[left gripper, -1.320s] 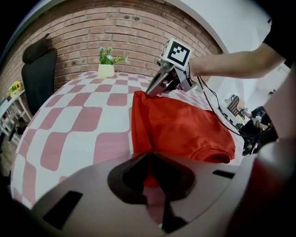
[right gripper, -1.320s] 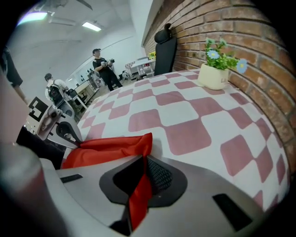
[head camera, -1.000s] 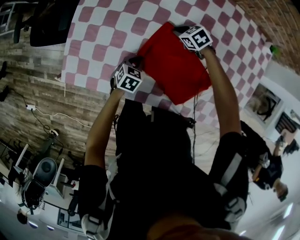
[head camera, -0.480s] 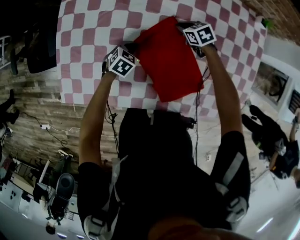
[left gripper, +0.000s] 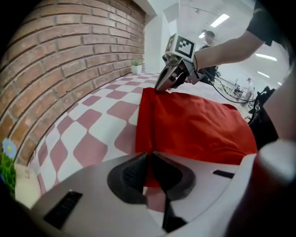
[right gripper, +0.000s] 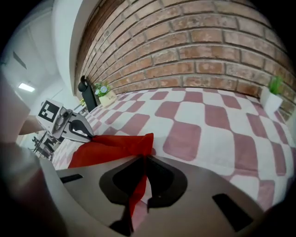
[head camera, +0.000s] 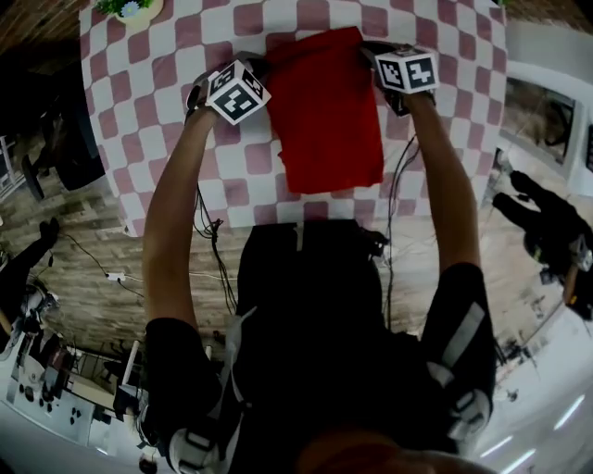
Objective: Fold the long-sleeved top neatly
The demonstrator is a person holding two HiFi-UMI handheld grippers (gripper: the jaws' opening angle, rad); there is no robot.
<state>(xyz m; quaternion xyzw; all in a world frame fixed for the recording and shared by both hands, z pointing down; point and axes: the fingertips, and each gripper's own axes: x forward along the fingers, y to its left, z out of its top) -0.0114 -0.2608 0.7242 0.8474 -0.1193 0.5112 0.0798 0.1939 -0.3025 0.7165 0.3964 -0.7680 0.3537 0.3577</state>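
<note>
The red top (head camera: 326,111) lies on the checked tablecloth (head camera: 157,120) straight ahead of you at twelve o'clock. It is already folded to a narrow rectangle, with its long side running away from you. It looks like light, limp cloth that will sag and let its layers slide, so I judge it wants both corners carried together and level.

You have those corners. The left gripper (head camera: 262,68) grips the top's far corner at ten o'clock and the right gripper (head camera: 373,52) the far corner at two o'clock. Each has its jaws closed with red fabric pinched between the pads. Each bite is thin and right at the edge, so a sharp tug could pull it free.

A small potted plant (head camera: 128,7) stands at the table's ten o'clock corner, well apart from the top. The brick wall (right gripper: 208,46) runs beyond the far edge, and cables (head camera: 208,231) hang below the near edge at seven o'clock. I see nothing on the cloth that would block a fold towards you.
</note>
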